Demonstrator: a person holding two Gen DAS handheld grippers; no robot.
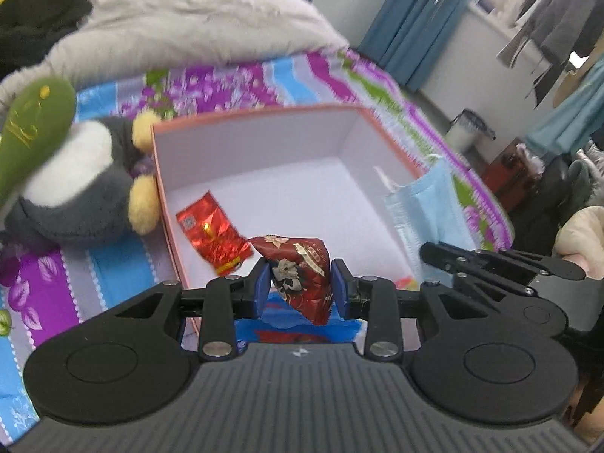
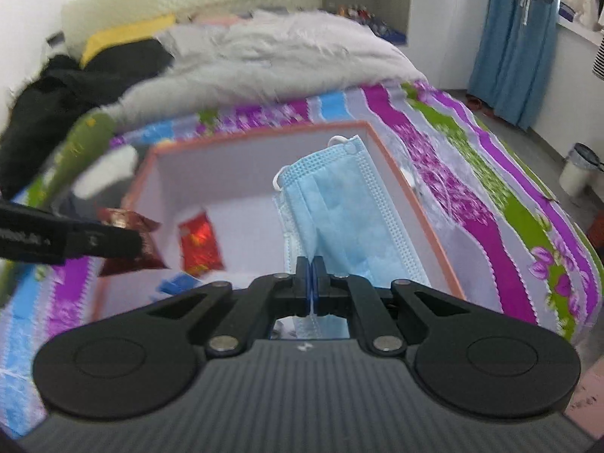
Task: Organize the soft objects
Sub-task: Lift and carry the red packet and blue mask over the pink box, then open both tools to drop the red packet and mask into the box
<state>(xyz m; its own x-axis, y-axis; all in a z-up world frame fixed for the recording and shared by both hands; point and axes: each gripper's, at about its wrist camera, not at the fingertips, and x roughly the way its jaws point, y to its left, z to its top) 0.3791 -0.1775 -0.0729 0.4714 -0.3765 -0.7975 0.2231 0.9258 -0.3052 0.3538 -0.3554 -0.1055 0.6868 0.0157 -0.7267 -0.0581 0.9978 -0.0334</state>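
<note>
Dark red foil packet [image 1: 300, 277]: held in the left gripper [image 1: 301, 287], blue pads pressing its crumpled middle, hanging over the near edge of the open box [image 1: 264, 139]. Judged light and crinkly, slick on the surface; a pinch across the bunched middle should hold better than one on a flat corner.

Blue face mask [image 2: 339, 211]: the right gripper [image 2: 311, 283] is clenched tight on its lower edge, jaws nearly meeting on the thin cloth. The mask hangs limp over the right inner side of the box, its ear loops loose at the top. Judged very light and floppy; it will drape and may catch on the rim when let go.

Already lying on the box floor: a bright red foil packet [image 1: 213, 236], towards the left wall. At the near end something blue shows, too blurred to tell.

Around: a plush toy [image 1: 83, 188], grey and white with yellow feet, lies touching the outside of the box's left wall. The box sits on a striped floral bedsheet [image 1: 49, 287]; a grey fluffy blanket [image 1: 181, 19] is heaped beyond. Nothing stands over the box opening; the two grippers are close together and could crowd each other.
</note>
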